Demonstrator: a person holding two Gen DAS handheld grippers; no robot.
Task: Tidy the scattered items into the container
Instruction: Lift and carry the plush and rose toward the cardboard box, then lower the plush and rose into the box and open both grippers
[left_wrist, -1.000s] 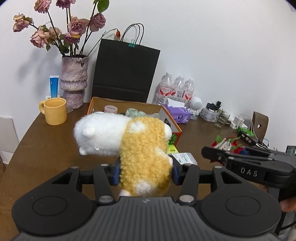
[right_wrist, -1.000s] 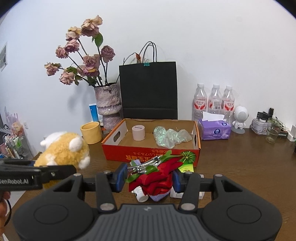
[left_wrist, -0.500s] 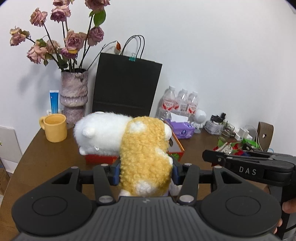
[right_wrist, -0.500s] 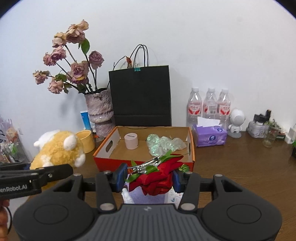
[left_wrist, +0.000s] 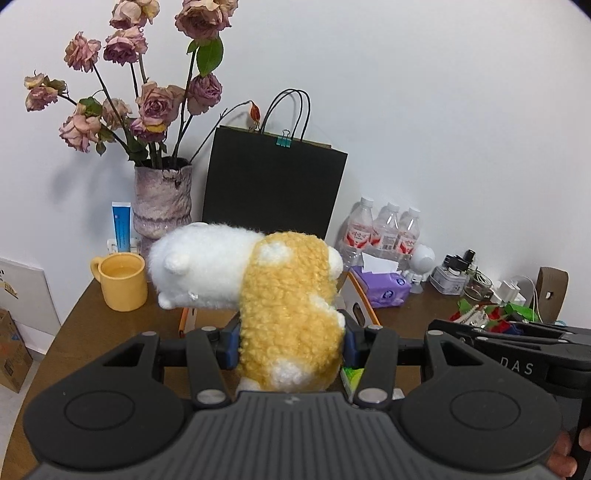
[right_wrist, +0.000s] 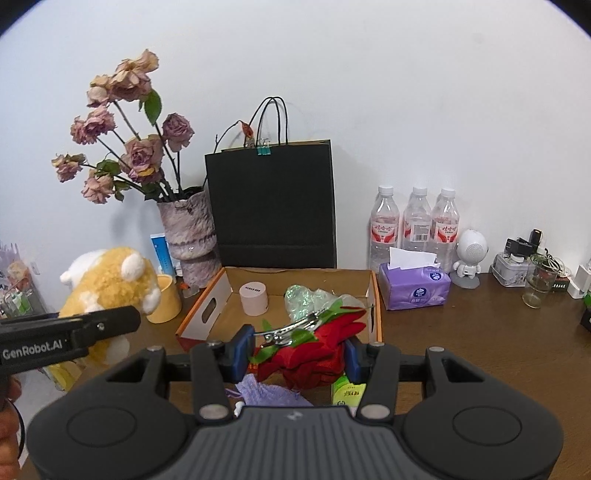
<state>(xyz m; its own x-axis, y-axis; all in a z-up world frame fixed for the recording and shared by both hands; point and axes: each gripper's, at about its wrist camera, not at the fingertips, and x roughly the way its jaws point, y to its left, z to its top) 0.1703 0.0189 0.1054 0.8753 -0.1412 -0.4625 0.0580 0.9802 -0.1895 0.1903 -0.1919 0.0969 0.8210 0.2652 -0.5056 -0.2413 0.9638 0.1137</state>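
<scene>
My left gripper (left_wrist: 290, 347) is shut on a yellow and white plush toy (left_wrist: 258, 291), held above the table; the toy also shows at the left of the right wrist view as a plush toy (right_wrist: 107, 284). My right gripper (right_wrist: 297, 354) is shut on a red fabric flower with green leaves and a metal clip (right_wrist: 314, 343). The orange cardboard box (right_wrist: 218, 291) stands open just ahead, holding a pink round tub (right_wrist: 253, 299) and crumpled clear plastic (right_wrist: 314, 299). Below the flower lie a purple cloth (right_wrist: 266, 393) and a green packet (right_wrist: 347, 391).
Against the wall stand a vase of dried roses (right_wrist: 186, 229), a black paper bag (right_wrist: 273, 206), three water bottles (right_wrist: 415, 221), a purple tissue pack (right_wrist: 413, 286) and a small white robot figure (right_wrist: 469, 258). A yellow mug (left_wrist: 122, 282) sits left of the box.
Both grippers have risen and moved toward the box, each still holding its item. The box now lies lower in both views.
</scene>
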